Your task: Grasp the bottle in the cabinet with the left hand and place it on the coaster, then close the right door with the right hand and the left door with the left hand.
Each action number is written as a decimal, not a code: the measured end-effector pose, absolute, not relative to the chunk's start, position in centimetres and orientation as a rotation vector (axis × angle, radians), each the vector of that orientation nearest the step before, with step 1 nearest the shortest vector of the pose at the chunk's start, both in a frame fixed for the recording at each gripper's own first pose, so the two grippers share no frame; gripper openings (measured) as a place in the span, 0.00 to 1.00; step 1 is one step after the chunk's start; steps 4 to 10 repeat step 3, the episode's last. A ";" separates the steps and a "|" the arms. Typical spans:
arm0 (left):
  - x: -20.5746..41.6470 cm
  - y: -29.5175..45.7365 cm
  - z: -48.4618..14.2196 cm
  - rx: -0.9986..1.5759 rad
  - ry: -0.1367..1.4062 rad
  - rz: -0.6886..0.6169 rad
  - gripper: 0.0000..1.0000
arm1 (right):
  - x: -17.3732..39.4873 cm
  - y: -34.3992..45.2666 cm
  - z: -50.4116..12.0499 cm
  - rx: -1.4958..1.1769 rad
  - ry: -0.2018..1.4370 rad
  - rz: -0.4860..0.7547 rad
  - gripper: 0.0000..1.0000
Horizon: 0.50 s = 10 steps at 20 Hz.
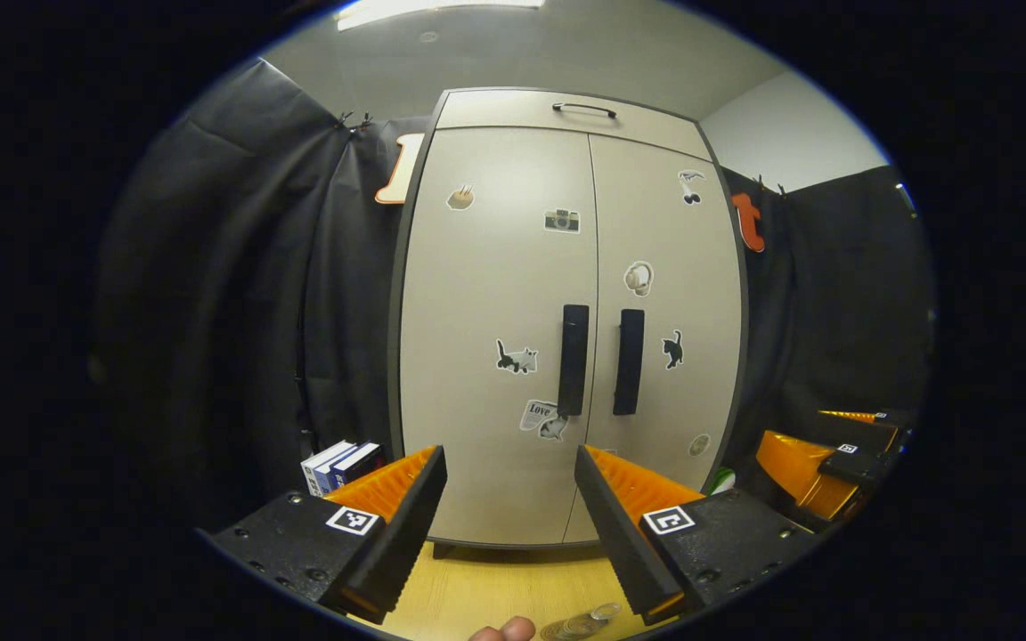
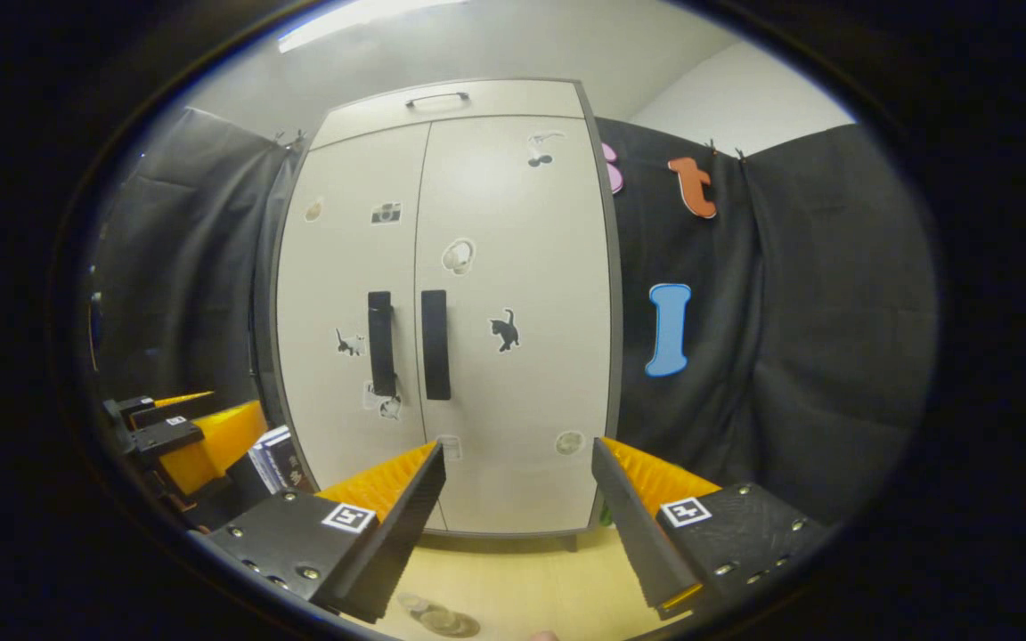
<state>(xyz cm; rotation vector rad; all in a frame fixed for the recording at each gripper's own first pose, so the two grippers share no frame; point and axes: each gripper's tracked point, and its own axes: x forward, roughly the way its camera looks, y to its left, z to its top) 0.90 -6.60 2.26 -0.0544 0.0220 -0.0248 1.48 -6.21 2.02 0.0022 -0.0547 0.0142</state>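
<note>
The grey cabinet [image 1: 495, 267] stands straight ahead with both doors shut; its two dark handles [image 1: 574, 359] [image 1: 628, 361] sit side by side at the middle seam. My left gripper [image 1: 508, 454] is open in front of the doors, short of them, with nothing between its fingers. My right gripper [image 2: 517, 445] is also open and empty, facing the cabinet [image 2: 513, 267] from the right. A clear, glassy object [image 1: 582, 623], which may be the bottle's top, shows at the bottom edge below my left gripper, and again as a clear object [image 2: 437, 616] in the right gripper view. The cabinet's inside is hidden.
A light wooden tabletop [image 1: 495, 588] runs up to the cabinet's foot. Some books [image 1: 341, 463] stand left of the cabinet, and something green [image 1: 720, 481] peeks out at its right. A fingertip [image 1: 504, 630] shows at the bottom edge. Black cloth hangs on both sides.
</note>
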 end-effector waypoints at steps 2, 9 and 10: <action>0.8 -6.6 2.1 -0.056 0.027 -0.020 0.92 | 1.8 -6.1 1.6 0.000 -0.054 0.018 1.00; 0.7 -6.6 1.9 -0.055 0.028 -0.021 0.92 | 1.8 -6.2 1.7 0.000 -0.054 0.018 1.00; 0.7 -6.6 1.9 -0.055 0.028 -0.021 0.92 | 1.8 -6.2 1.7 0.000 -0.054 0.018 1.00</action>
